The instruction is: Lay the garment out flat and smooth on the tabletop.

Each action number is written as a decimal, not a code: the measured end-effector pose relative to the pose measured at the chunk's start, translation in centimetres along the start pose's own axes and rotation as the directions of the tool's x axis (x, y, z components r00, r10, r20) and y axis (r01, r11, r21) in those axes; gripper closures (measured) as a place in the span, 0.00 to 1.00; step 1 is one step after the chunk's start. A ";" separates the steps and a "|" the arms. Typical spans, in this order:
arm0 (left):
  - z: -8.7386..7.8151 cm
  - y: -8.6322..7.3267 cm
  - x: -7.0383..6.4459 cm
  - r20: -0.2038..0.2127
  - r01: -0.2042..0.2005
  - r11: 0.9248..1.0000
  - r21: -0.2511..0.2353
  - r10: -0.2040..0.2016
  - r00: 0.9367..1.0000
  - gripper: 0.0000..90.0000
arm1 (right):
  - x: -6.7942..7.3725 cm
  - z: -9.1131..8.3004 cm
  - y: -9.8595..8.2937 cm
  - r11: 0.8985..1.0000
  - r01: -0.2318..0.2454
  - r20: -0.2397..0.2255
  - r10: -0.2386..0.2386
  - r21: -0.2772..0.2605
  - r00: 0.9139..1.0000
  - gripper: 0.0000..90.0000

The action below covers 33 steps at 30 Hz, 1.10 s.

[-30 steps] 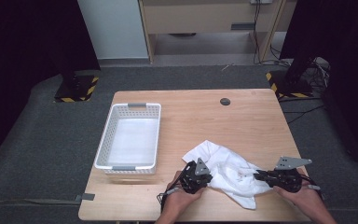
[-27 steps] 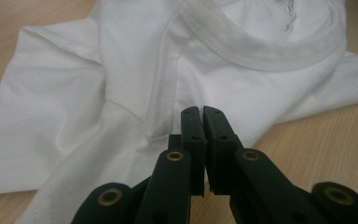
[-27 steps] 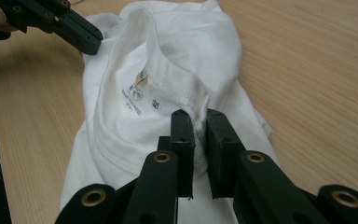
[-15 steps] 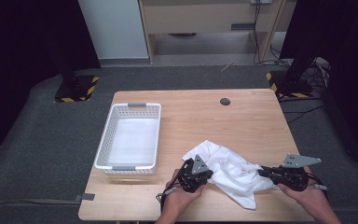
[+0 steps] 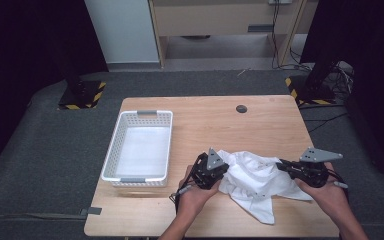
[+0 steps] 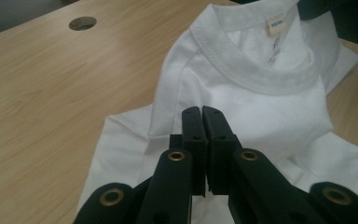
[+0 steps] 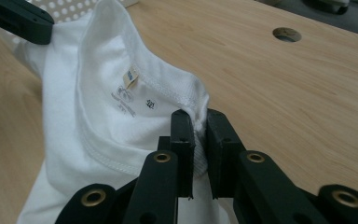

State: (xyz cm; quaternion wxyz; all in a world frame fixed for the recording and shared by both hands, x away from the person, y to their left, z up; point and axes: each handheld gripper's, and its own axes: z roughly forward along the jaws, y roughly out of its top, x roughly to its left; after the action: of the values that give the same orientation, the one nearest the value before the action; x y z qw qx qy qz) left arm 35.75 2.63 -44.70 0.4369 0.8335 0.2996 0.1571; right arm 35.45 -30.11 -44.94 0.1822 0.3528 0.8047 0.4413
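Left gripper view: fingers [image 6: 202, 122] pressed together over white T-shirt [image 6: 261, 98], any pinched cloth hidden.

We see the basket [image 5: 139, 147] on the table's [image 5: 260, 120] left half, and the shirt [image 5: 252, 180] right of it, near the front edge. Our left gripper [image 5: 215, 175] sits at the shirt's left side, our right gripper [image 5: 285, 167] at its right. The hole [image 5: 241, 108] lies far, behind the shirt.
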 end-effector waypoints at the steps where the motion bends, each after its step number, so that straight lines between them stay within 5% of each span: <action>1: 0.1 0.3 0.2 -0.003 0.005 1.000 -0.002 -0.005 1.000 0.99 | -0.1 0.2 0.1 1.000 -0.007 0.013 0.007 -0.001 1.000 0.92; 13: 2.6 2.8 2.3 -0.068 0.024 0.999 0.024 -0.022 0.997 0.99 | -2.0 3.6 2.3 0.998 -0.065 0.165 0.062 0.012 0.984 0.91; 23: 7.1 2.2 4.9 -0.137 0.073 0.990 0.117 -0.056 0.989 0.99 | -3.3 8.4 2.0 0.993 -0.114 0.232 0.103 0.035 0.967 0.88; 28: 9.4 1.1 5.6 -0.150 0.107 0.981 0.160 -0.083 0.985 0.99 | -3.8 10.0 1.7 0.991 -0.119 0.245 0.101 0.060 0.964 0.66; 33: 10.7 0.2 5.7 -0.150 0.112 0.974 0.196 -0.083 0.985 0.99 | -4.3 8.5 1.5 0.990 -0.131 0.255 0.115 0.045 0.960 0.50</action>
State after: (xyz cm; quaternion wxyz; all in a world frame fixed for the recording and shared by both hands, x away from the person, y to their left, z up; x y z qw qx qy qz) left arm 45.82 -0.61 -50.65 0.3343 0.8448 0.3849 0.1625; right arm 44.14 -27.70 -48.37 0.2440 0.4607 0.7649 0.3784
